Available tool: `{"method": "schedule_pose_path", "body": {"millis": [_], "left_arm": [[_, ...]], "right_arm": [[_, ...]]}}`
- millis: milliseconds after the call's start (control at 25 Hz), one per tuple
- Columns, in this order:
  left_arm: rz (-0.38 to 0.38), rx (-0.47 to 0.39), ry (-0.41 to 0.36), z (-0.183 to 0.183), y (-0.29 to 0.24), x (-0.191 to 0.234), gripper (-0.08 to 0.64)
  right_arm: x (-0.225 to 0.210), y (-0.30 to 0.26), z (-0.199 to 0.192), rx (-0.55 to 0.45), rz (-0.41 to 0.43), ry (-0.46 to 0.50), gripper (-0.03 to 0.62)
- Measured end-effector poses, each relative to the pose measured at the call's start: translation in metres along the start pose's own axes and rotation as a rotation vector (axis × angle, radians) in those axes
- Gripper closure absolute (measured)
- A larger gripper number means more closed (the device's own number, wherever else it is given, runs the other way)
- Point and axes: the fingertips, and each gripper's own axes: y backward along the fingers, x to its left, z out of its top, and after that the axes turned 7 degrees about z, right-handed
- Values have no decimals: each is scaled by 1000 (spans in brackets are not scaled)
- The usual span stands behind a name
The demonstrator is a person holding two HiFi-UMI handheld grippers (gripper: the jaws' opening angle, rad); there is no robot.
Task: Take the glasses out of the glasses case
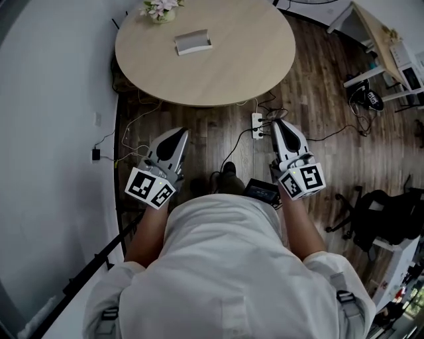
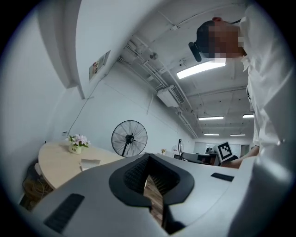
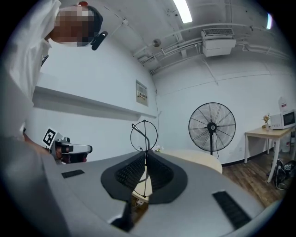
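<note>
The round table (image 1: 225, 63) stands ahead, across wood floor (image 1: 318, 86). The left gripper (image 1: 180, 134) and right gripper (image 1: 277, 124) hang well short of it, jaws pressed together, holding nothing. The glasses case (image 1: 193, 42) lies near the table's far edge, near the flowers (image 1: 159, 8). Its inside does not show.

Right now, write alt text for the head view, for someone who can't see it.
A person in a white shirt holds the left tool and right tool, both shut and empty, short of a round table. A grey glasses case lies on it near a pot of flowers.
</note>
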Motion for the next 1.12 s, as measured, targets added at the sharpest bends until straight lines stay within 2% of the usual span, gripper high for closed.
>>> {"method": "schedule_pose_path", "body": {"millis": [200,400,720,840,1120], "left_arm": [[-6,1,40,-17,29,9,549],[-18,34,77,-36,41,8,549],[-25,28,-42,-18,31,-43,549],[-12,37,-61,-19,22,-63,549],[-33,88,-95,-36,-7,-126,548]], "right_arm": [[38,8,-11,48,5,13,561],[38,25,-11,65,-13,42,561],[25,55,-6,-1,22,17,560],[17,74,-2,-22,40,14,560],[-16,128,-17,-16,52,-52,561]]}}
